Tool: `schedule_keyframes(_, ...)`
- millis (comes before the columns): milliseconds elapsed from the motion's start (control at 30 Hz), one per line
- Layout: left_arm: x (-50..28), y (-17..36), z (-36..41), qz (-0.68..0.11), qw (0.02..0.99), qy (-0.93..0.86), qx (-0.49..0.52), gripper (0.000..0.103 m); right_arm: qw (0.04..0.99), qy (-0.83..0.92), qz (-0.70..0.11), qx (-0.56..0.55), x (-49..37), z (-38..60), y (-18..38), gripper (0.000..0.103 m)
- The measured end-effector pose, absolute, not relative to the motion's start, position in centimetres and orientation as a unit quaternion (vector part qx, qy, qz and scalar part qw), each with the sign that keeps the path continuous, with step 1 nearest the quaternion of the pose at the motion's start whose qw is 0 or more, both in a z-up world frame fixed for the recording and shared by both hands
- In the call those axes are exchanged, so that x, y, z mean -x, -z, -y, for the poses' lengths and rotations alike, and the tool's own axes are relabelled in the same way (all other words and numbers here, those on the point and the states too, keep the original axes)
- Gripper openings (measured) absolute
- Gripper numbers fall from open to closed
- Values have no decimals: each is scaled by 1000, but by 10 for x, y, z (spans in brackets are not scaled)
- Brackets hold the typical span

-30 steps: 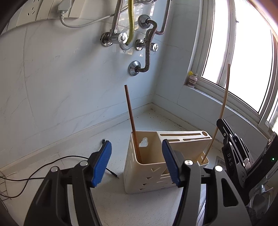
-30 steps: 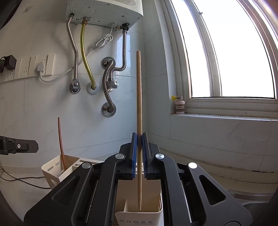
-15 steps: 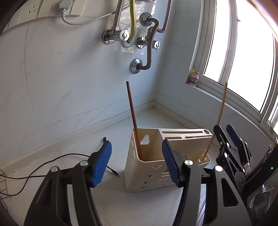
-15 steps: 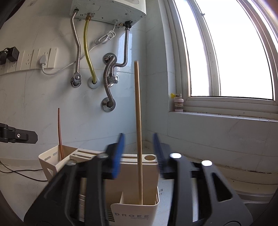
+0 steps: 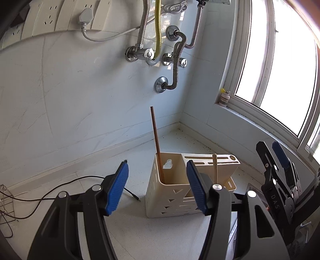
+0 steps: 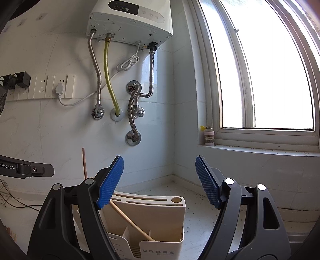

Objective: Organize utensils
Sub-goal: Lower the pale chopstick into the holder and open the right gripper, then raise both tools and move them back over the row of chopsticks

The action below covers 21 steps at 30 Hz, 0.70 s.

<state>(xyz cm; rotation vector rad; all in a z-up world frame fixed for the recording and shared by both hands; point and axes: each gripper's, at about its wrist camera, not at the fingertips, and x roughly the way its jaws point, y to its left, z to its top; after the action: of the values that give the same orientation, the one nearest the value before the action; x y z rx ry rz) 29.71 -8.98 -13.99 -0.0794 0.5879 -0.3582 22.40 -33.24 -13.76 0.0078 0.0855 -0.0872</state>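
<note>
A cream utensil holder point(image 5: 176, 194) point(image 6: 160, 218) stands on the white counter in the corner. A dark brown chopstick point(image 5: 157, 144) point(image 6: 84, 162) leans upright in its near-left compartment. A pale wooden chopstick point(image 5: 215, 167) point(image 6: 130, 221) rests slanted inside another compartment, lying free. My left gripper point(image 5: 158, 188) hangs open just in front of the holder, nothing between its blue pads. My right gripper point(image 6: 159, 180) is open above the holder, empty; in the left wrist view it shows at the right edge point(image 5: 280, 160).
Metal hoses and valves point(image 6: 134, 108) run down the wall under a water heater point(image 6: 130, 18). A socket strip point(image 6: 52, 86) sits at left. A window sill with a small bottle point(image 6: 209, 136) is at right. A black cable point(image 5: 60, 186) lies on the counter.
My right gripper opened and let go of the pale chopstick, which tipped over from upright to a slant inside the holder. The right gripper rose. The left gripper drew back slightly, still open.
</note>
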Motion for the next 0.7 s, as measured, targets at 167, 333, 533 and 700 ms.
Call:
schedule_keyframes(167,-277,129,67,-276,949,146,44,67,998,18,-65,-12,-224,325,123,74)
schedule_keyframes(333,-248,117,35,-246,963,108,39,71,996,-16,-85,-24,-221,313,109,81)
schedule_keyframes(533,-209,106,-15,-198,978,44,38,83,990,-70,-107,-51,-214,285,93,92)
schedule_keyframes(700,-176,110,-56,-197,980,-26,33,91,977,-128,-148,-90,-215,258,84,94)
